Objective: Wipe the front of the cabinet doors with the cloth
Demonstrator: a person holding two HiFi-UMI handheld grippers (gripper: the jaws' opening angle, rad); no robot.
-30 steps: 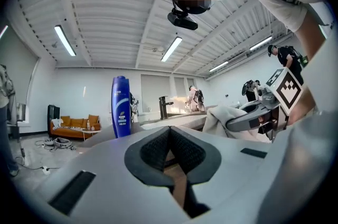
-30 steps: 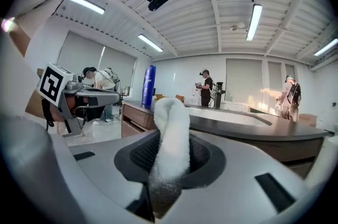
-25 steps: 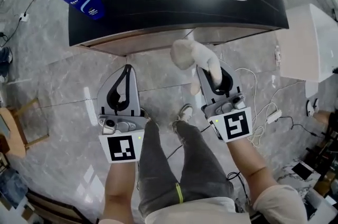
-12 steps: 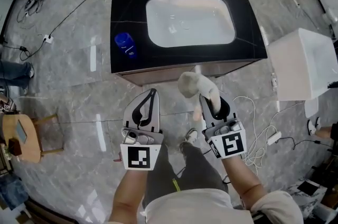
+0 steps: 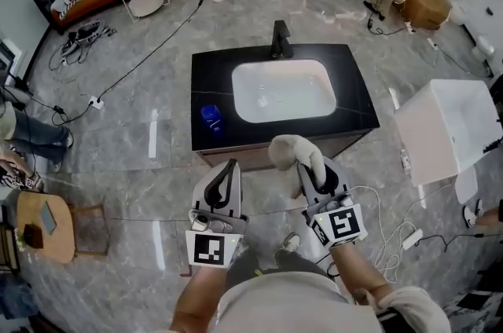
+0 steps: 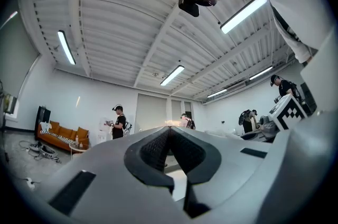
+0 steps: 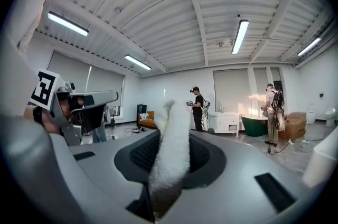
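Observation:
The cabinet is a vanity with a black top [image 5: 212, 84] and a white basin [image 5: 283, 90]; only a thin brown strip of its door front [image 5: 244, 154] shows. A fluffy off-white cloth [image 5: 292, 150] sticks up from my right gripper [image 5: 311, 167], which is shut on it in front of the cabinet's near edge. In the right gripper view the cloth [image 7: 172, 146] rises between the closed jaws of the right gripper [image 7: 169, 139]. My left gripper [image 5: 231, 165] is level with the right one and shut on nothing. In the left gripper view the left gripper [image 6: 169, 131] has its jaws meeting.
A blue bottle [image 5: 211, 120] lies on the black top, left of the basin, and a black tap [image 5: 280, 40] stands at the back. A white box [image 5: 444, 132] sits at the right, with white cables [image 5: 393, 225] on the floor. A wooden stool [image 5: 49, 225] is at the left. Other people stand far off.
The head view has risen and pulled back, so the cabinet looks smaller and farther off. Both grippers stay shut, the right one keeping the cloth.

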